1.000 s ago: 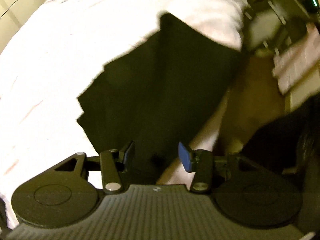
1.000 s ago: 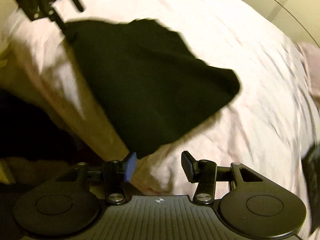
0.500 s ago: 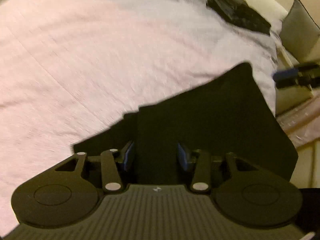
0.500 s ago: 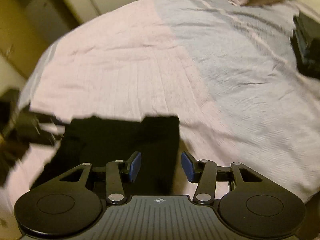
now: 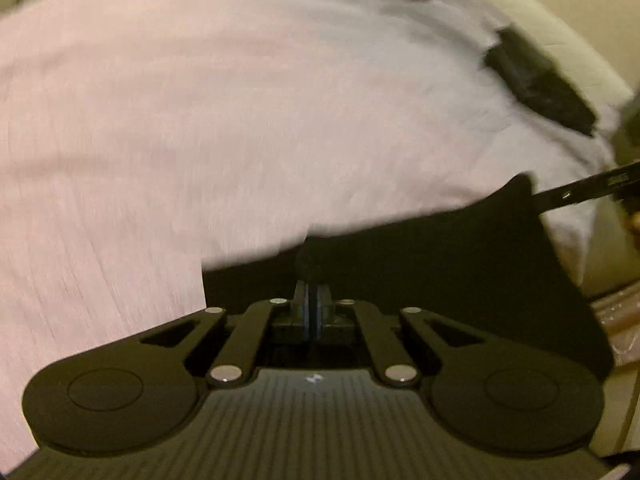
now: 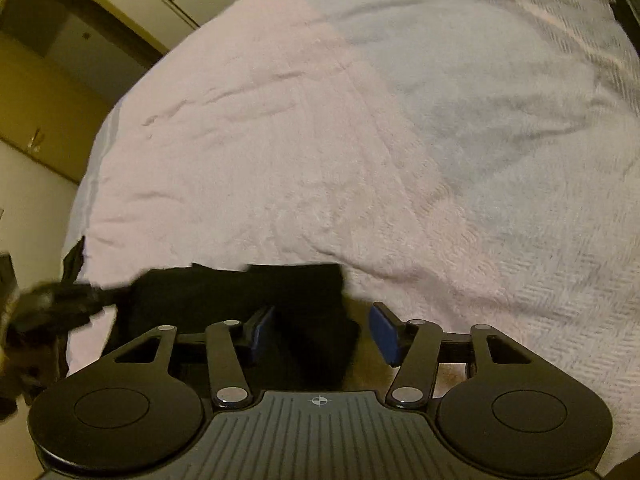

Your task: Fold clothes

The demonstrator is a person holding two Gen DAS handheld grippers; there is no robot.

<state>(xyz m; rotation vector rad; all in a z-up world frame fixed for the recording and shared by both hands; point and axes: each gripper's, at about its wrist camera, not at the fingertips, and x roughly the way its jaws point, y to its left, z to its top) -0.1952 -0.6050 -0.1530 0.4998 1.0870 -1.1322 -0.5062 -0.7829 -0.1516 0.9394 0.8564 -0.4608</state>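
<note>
Pale pink bedspread (image 6: 320, 140) fills both views; the black garment (image 5: 440, 264) lies along its near edge, low in each frame; the left gripper (image 5: 310, 300) has its jaws pressed together on a bunched fold of it; the right gripper (image 6: 320, 332) stands wide apart, its blue pads (image 6: 382, 330) straddling the cloth's corner, gripping nothing; a dark folded pile (image 5: 540, 84) sits upper right.

No readable text, brand, number or sign is being shown anywhere in either wrist view; motion blur is obscuring fine detail.
</note>
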